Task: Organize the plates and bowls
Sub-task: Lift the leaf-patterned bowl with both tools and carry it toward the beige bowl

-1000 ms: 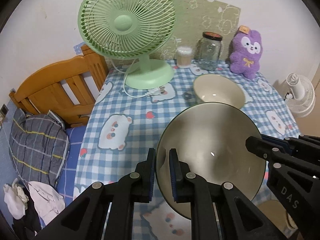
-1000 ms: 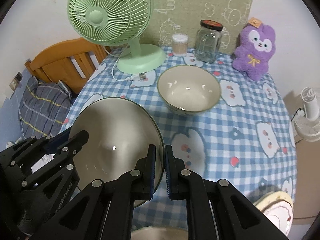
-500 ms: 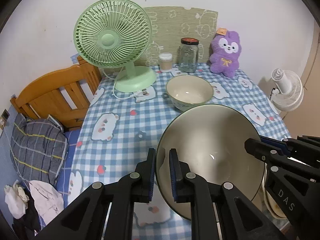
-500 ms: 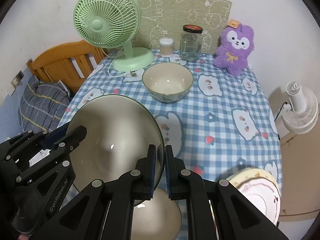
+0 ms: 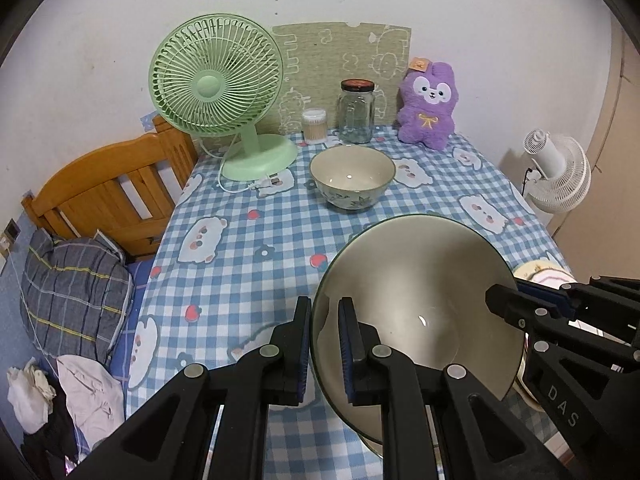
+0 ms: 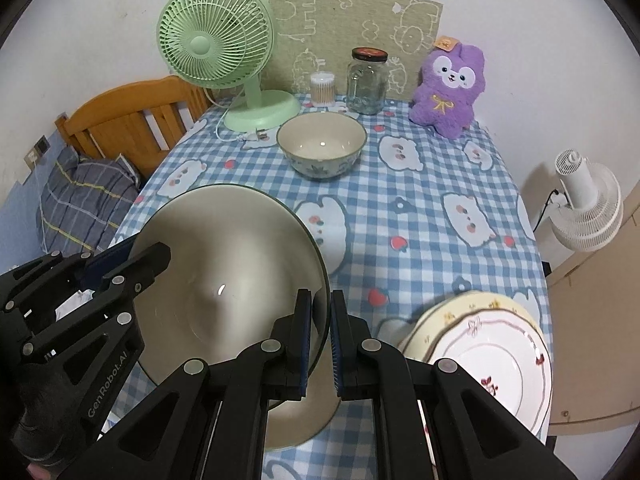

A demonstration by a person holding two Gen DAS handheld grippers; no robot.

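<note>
Covering the table (image 6: 420, 184), blue checked cloth, white wall (image 5: 100, 40) behind.

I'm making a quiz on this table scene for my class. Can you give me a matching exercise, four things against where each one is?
Things:
1. large bowl
2. small bowl
3. plates
4. glass jar

Places:
A. stacked at the table's near right corner
B. at the back, beside the purple plush
C. held at its rim by both tongs
D. mid-table, in front of the green fan

Pairs: 1-C, 2-D, 3-A, 4-B
</note>
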